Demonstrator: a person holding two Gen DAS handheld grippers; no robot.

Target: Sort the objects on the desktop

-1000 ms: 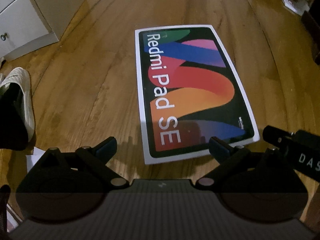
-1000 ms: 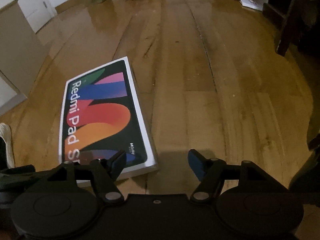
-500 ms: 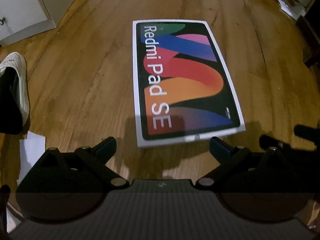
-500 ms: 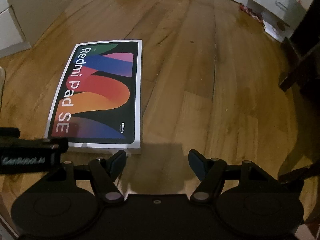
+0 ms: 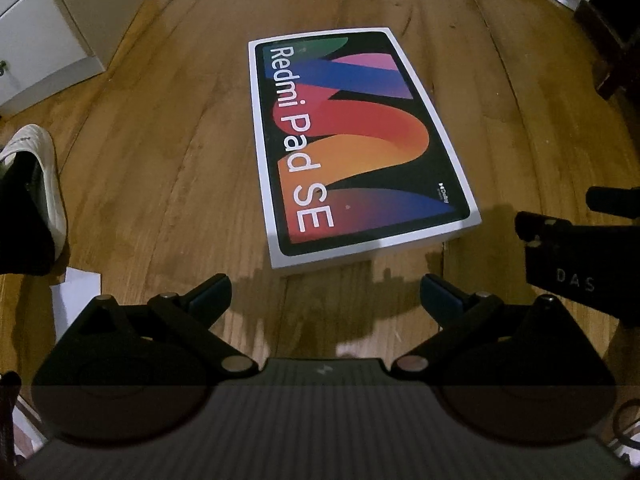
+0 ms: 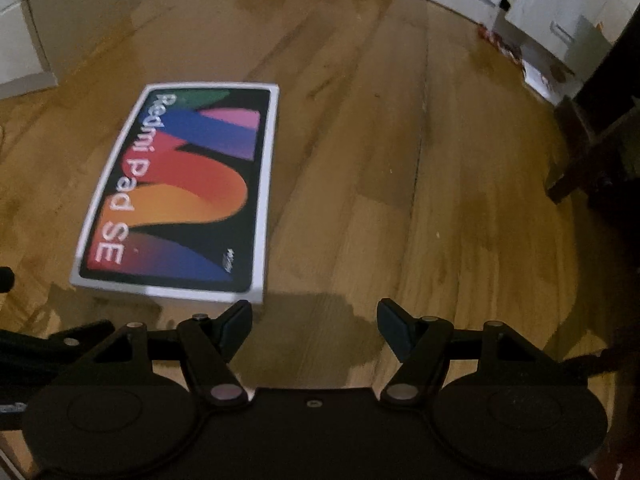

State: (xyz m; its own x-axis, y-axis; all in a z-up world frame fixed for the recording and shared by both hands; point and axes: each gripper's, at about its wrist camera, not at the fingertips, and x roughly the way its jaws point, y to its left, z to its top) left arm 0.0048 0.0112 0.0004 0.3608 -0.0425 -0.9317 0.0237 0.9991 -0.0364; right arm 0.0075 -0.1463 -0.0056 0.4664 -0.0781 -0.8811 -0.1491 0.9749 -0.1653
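Hovering low over the wooden floor, the left gripper has its fingers spread wide and released, with nothing between them. It points forward and downward, and the near short edge of the box lies just beyond the fingertips, apart from them. The right gripper is in the same pose, its fingers also released and empty; its left fingertip is near the box's near right corner, but I cannot tell whether it touches. In the left view a part of the right gripper shows at the right edge, so the two tools stand side by side before the box.

The box lies flat on the floor, printed face up, long side running away from the grippers. I judge it to be stiff cardboard with a smooth, rather slippery skin. If a tablet is inside, it is moderately heavy and fragile, so it should not be dropped or bent. Because it is flat and thin, a grasp from above is not possible. The better hold is on the near short edge or a long side, pinching top and bottom after one edge is lifted a little. Two grippers on opposite sides would keep it level.

Farther away stand a white cabinet at left and drawers at right.
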